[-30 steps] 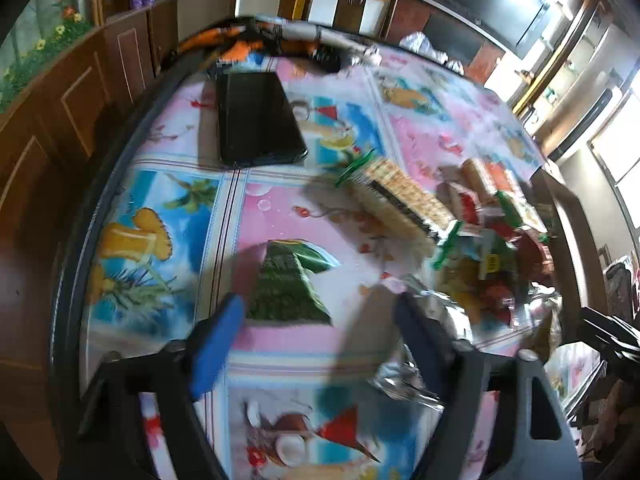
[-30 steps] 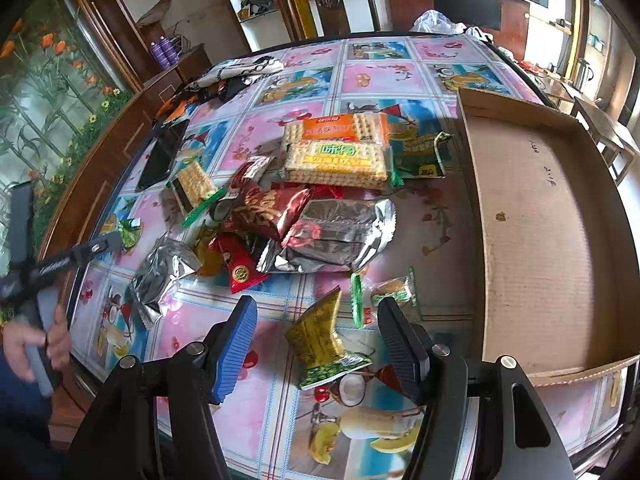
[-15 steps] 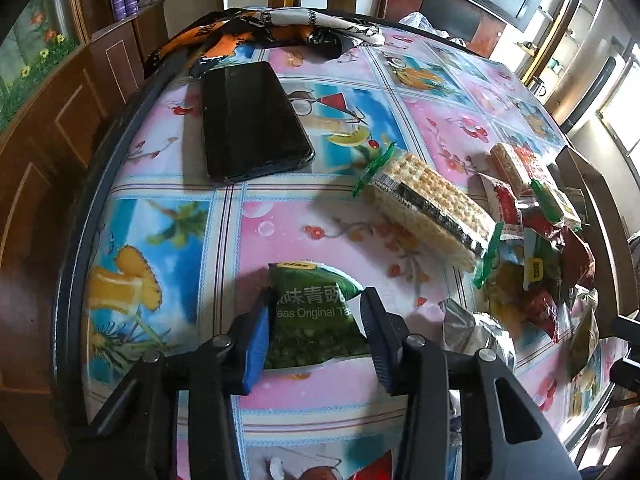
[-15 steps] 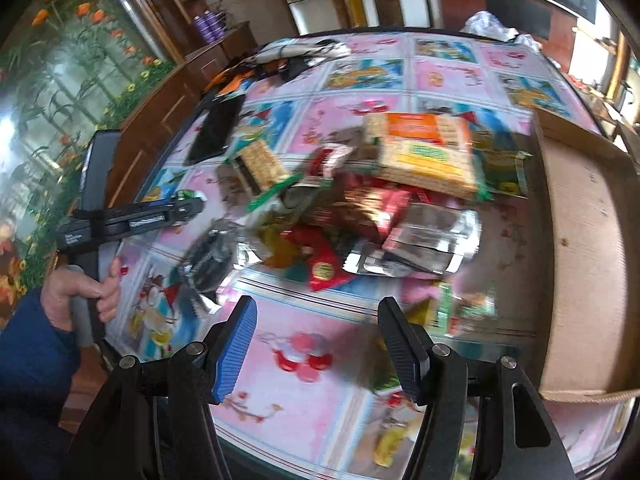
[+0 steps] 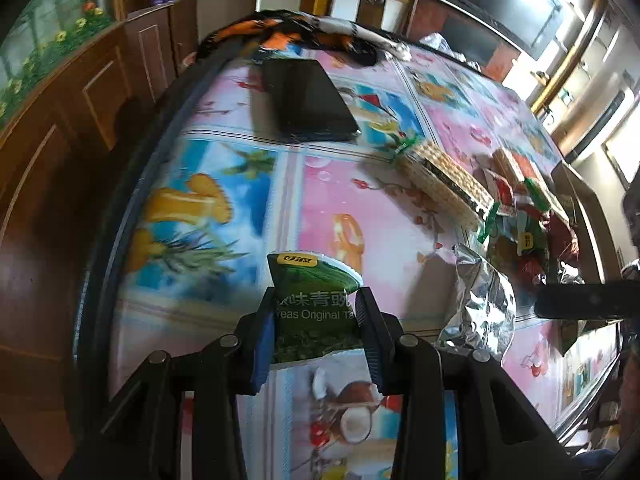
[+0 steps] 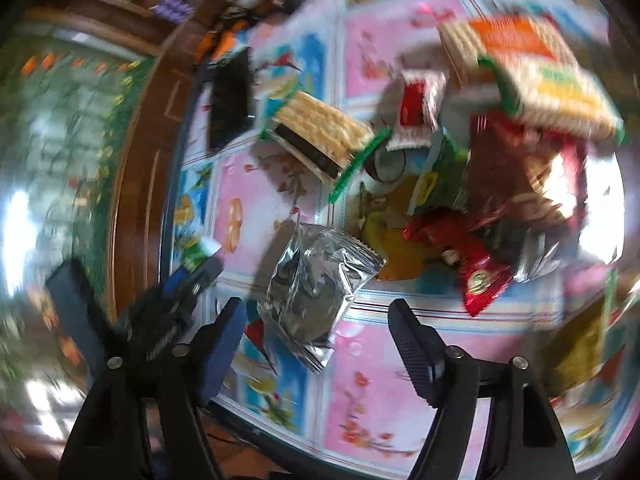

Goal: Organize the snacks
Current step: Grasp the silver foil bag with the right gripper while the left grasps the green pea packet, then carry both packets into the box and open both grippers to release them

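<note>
My left gripper [image 5: 316, 316] is shut on a green pea snack packet [image 5: 312, 292] and holds it tilted up off the table. In the right wrist view the left gripper [image 6: 192, 276] shows at the left with a bit of the green packet [image 6: 198, 254]. My right gripper [image 6: 316, 328] is open and empty, above a silver foil packet [image 6: 316, 284]. The silver packet also lies right of the left gripper [image 5: 480, 304]. A cracker pack [image 6: 320, 136] and a pile of red and yellow snack packets [image 6: 472, 248] lie beyond. The right wrist view is blurred.
A black phone [image 5: 308, 100] lies at the far left of the round table, which has a colourful cloth [image 5: 224, 200]. A wooden cabinet [image 5: 80, 92] stands left of the table. More cracker packs [image 6: 552, 80] lie at the far right.
My left gripper has closed on the green packet and lifted it. My right gripper has swung left from the cardboard box side to above the silver packet.
</note>
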Demonstrator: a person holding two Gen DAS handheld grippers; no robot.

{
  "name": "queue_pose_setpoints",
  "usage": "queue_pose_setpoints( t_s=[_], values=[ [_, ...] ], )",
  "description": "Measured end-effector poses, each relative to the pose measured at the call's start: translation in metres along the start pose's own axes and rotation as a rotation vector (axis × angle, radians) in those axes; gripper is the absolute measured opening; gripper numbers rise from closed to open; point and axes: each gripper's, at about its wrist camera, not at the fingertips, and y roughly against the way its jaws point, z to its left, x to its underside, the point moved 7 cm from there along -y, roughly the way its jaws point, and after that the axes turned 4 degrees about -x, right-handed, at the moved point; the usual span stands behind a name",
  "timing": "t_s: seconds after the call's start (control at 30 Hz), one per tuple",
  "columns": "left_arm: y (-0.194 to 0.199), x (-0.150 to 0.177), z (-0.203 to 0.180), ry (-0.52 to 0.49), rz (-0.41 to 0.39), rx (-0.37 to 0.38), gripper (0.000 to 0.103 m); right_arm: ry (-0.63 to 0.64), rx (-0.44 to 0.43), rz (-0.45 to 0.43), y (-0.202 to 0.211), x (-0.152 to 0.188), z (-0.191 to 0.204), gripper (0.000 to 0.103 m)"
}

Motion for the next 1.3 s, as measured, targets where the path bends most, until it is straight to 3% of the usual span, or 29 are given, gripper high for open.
queue_pose_setpoints(
  t_s=[0.2,0.47,0.57,0.73,0.87,1.13,1.3],
  values=[
    [0.015,0.003,0.016,0.035,-0.029,-0.012,0.037,-0.021,0.067,0.024,-0.018,-0.008,0.012,0.084],
    [0.021,0.004,0.017,0.042,-0.040,-0.010,0.037,0.231,0.297,0.060,-0.051,-0.007,0.034,0.086],
    [0.020,0.004,0.011,0.029,-0.037,-0.003,0.037,0.359,0.367,0.041,-0.050,-0.002,0.038,0.067],
    [0.018,0.001,-0.004,-0.002,-0.037,0.018,0.037,0.382,0.315,0.022,-0.038,0.001,0.027,0.062],
    [0.017,-0.003,-0.024,-0.035,-0.036,0.041,0.037,0.322,0.166,-0.022,-0.016,0.003,0.021,0.062],
    [0.020,-0.009,-0.067,-0.106,-0.043,0.080,0.037,0.298,0.048,-0.207,0.058,0.001,0.008,0.062],
    [0.023,-0.014,-0.097,-0.161,-0.053,0.100,0.037,0.189,0.059,-0.373,0.122,-0.002,-0.034,0.062]
  ],
)
